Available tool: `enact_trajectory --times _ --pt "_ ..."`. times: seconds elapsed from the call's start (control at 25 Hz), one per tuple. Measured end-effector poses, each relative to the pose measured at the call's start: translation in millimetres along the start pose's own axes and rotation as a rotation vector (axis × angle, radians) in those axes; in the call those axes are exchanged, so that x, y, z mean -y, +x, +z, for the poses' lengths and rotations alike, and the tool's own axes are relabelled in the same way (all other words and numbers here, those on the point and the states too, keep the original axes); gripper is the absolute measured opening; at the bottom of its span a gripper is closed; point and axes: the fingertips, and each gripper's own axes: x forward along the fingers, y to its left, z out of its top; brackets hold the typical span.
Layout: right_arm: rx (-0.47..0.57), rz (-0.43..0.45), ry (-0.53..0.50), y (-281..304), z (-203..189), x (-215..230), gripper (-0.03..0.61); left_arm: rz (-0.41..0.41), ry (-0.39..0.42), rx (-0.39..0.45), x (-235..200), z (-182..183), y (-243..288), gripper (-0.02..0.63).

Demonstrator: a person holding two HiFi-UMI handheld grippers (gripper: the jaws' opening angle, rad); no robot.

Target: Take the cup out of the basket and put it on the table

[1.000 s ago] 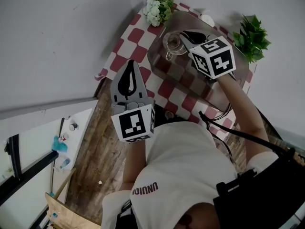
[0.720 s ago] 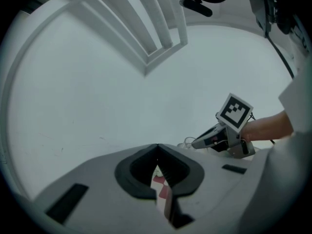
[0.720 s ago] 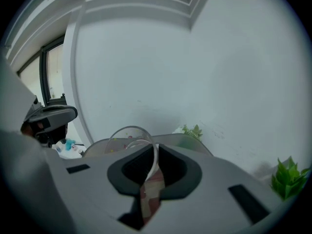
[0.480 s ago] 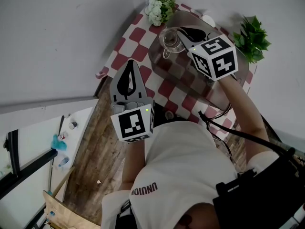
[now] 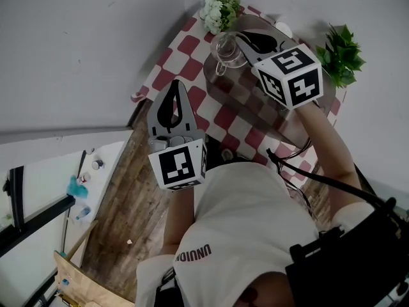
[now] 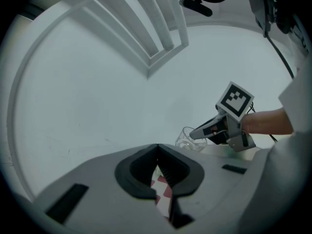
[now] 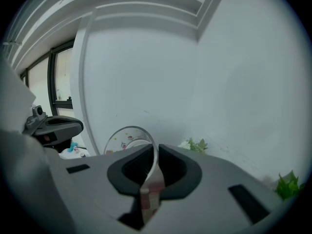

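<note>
Head view: my right gripper [image 5: 241, 41], pinching the cup [image 5: 225, 50] rim, has carried it toward the basket [image 5: 213, 85] edge, so table [image 5: 185, 47] placement is next; left gripper [image 5: 176, 85] idles pressed together.

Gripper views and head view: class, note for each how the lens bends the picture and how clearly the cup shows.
Left gripper view: fisheye, black corners, ceiling mouldings bowed; the cup is faint against the pale wall. Right gripper view: same black vignette, window frame curved; the cup's rim shows clearly between the right tongs. Head view: soft even light, little bending, cup visible.
</note>
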Motion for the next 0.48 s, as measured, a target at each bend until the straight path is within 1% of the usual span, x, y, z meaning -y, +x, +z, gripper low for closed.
enact_trajectory --times 0.2,0.48 --pt "0.022 0.007 -0.038 0.2 11.1 -7.8 0.044 0.016 -0.001 -0.002 -3.1 -0.2 -3.6 0.012" --pt "0.045 0.039 -0.054 -0.2 21.7 -21.2 0.044 0.039 -0.006 -0.003 -8.6 -1.7 -9.7 0.012"
